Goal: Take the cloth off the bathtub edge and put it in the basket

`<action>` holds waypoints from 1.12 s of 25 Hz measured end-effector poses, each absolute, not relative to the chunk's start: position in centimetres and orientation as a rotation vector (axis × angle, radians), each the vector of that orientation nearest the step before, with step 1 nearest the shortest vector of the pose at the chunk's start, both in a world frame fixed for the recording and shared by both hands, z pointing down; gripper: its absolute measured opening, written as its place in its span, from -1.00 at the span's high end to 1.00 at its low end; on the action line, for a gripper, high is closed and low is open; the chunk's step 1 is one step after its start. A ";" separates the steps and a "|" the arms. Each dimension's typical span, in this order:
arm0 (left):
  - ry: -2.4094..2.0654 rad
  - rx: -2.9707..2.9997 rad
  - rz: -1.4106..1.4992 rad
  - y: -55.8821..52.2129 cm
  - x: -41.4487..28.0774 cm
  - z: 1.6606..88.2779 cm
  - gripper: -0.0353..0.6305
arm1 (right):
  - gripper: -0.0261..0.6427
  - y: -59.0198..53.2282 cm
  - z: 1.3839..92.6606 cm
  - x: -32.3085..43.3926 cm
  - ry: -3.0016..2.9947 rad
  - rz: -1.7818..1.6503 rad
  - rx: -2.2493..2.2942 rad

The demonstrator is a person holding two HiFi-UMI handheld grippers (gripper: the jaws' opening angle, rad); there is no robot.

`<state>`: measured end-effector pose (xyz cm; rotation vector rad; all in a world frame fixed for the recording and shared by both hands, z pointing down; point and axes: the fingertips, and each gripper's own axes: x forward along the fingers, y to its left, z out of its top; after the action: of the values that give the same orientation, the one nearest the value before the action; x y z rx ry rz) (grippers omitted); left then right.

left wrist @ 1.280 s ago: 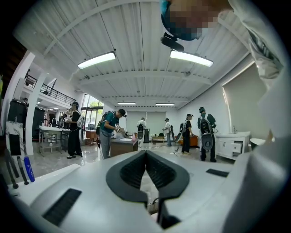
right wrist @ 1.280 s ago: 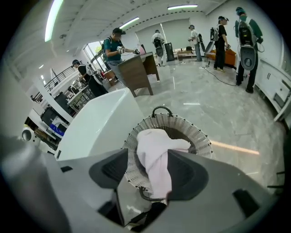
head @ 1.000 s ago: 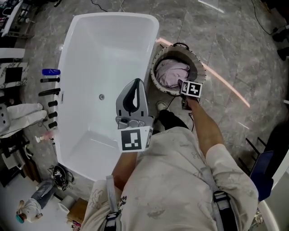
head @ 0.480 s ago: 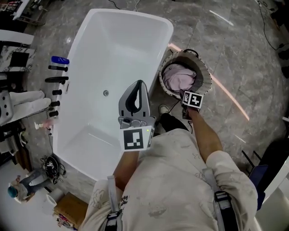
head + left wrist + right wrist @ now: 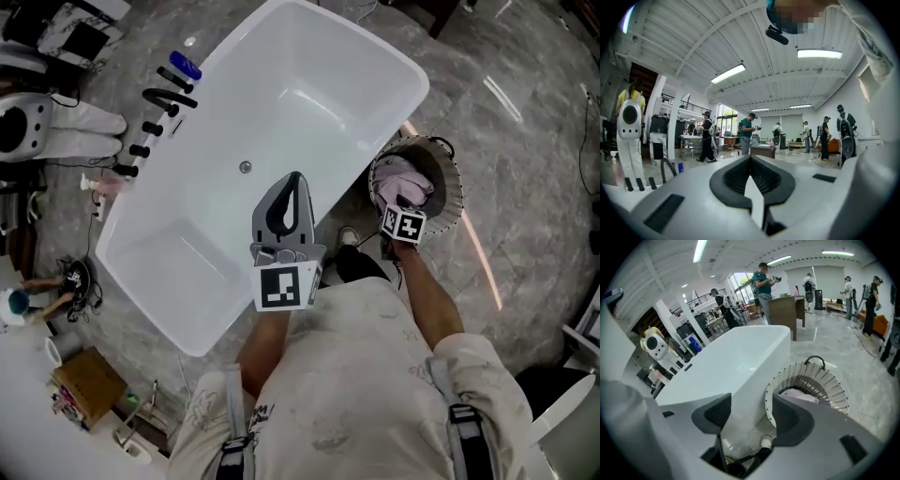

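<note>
Cloth: the pink cloth (image 5: pixel 398 180) lies bunched inside the basket (image 5: pixel 454 187). No part of it shows over the rim, and none is left on the bathtub (image 5: pixel 309 94) edge.
Change: 1 second ago the right gripper (image 5: pixel 751 414) reached over the basket mouth, right by the cloth. It has since drawn back to the near side of the rim. Its 2 jaws stand as far apart as before, with nothing between them; only the tub wall and the basket show through the gap.
Meaning: the drop looks done and the task seems finished. Only the retreat appears to remain.
Left gripper: the left gripper (image 5: pixel 750 160) has its jaws together and holds nothing. It is held out about level above the tub's near edge and has no part in the drop.
Edges: the basket stands just beside the tub's outer wall at 1 corner. The person's shoe (image 5: pixel 348 236) sits in the narrow gap below. The right gripper's tips are near the basket rim, so a straight pull back and up looks safest against snagging the ribbed side.
Open room: the floor (image 5: pixel 525 141) to the right of the basket is mostly bare. The far side of the tub is crowded with black taps (image 5: pixel 161 96) and a blue bottle (image 5: pixel 186 66).
</note>
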<state>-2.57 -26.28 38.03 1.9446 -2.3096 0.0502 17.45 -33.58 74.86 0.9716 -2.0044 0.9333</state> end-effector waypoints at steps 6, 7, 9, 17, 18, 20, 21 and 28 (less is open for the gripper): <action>-2.461 1.753 0.051 -19.8 -8.1 38.0 0.88 | 0.17 -31.9 72.2 9.9 -2.146 0.777 0.825; -2.485 1.718 0.050 -18.6 -9.1 38.0 0.88 | 0.17 -31.4 71.7 8.6 -2.166 0.755 0.799; -2.537 1.642 0.052 -15.9 -10.9 38.0 0.88 | 0.17 -30.2 70.8 5.9 -2.210 0.719 0.742; -2.737 1.295 0.038 -5.2 -17.3 38.0 0.88 | 0.17 -23.8 64.9 -5.6 -2.404 0.596 0.475; -2.754 1.256 0.042 -3.9 -17.9 38.1 0.88 | 0.17 -23.0 64.0 -6.7 -2.426 0.598 0.453; -2.783 1.180 0.038 -1.4 -18.8 38.3 0.88 | 0.17 -21.4 62.3 -8.6 -2.468 0.581 0.397; -2.796 1.143 0.033 -0.2 -19.3 38.4 0.88 | 0.17 -20.7 61.3 -9.6 -2.491 0.560 0.364; -2.875 0.934 0.011 7.1 -22.3 37.6 0.88 | 0.17 -16.1 52.4 -16.4 -2.689 0.410 0.209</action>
<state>-22.29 7.06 37.58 0.9342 -2.8751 0.0108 -16.37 -16.12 52.43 0.2091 -2.6887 0.4098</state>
